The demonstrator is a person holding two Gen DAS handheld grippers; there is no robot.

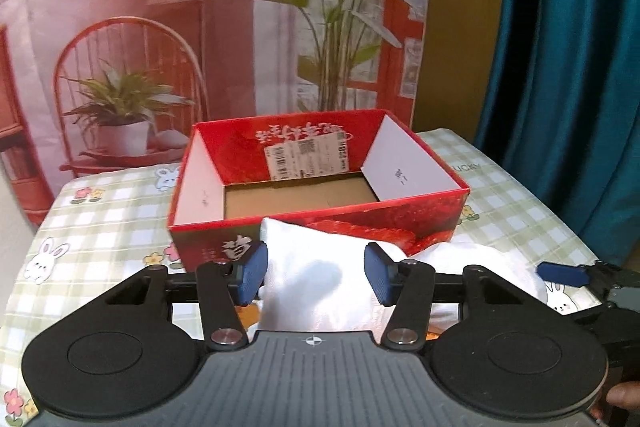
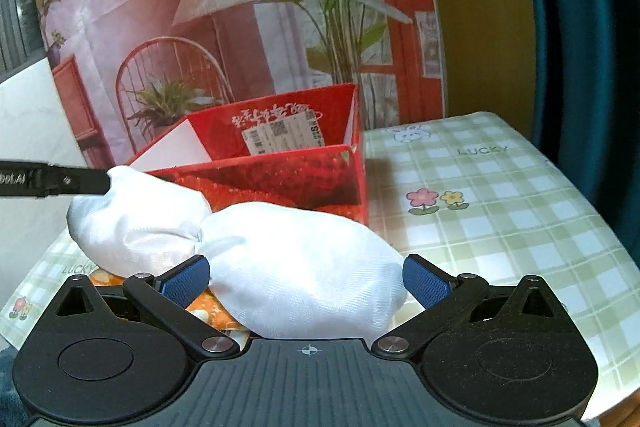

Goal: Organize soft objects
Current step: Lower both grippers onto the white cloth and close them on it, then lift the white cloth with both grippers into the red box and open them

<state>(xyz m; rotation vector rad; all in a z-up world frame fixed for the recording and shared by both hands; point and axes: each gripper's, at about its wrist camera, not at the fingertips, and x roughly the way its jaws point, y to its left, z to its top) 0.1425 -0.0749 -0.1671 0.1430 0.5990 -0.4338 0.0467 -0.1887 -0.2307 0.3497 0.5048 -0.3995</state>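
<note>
A white satin pillow-like soft object, pinched in the middle, lies on the table in front of a red strawberry-print box (image 1: 320, 163). My left gripper (image 1: 316, 275) has its blue pads on either side of the pillow's left lobe (image 1: 316, 287), jaws wide, not squeezing. My right gripper (image 2: 306, 283) is open around the right lobe (image 2: 304, 267). The left lobe (image 2: 132, 227) and a finger of the left gripper (image 2: 52, 181) show in the right wrist view. The box (image 2: 280, 167) is open and looks empty, with a brown floor. An orange patterned soft item (image 2: 208, 311) lies under the pillow.
The table has a green checked cloth with bunnies and flowers (image 1: 100, 219), also in the right wrist view (image 2: 500, 211). A printed backdrop of a chair and plants (image 1: 180, 27) hangs behind. A teal curtain (image 1: 560, 67) is at the right.
</note>
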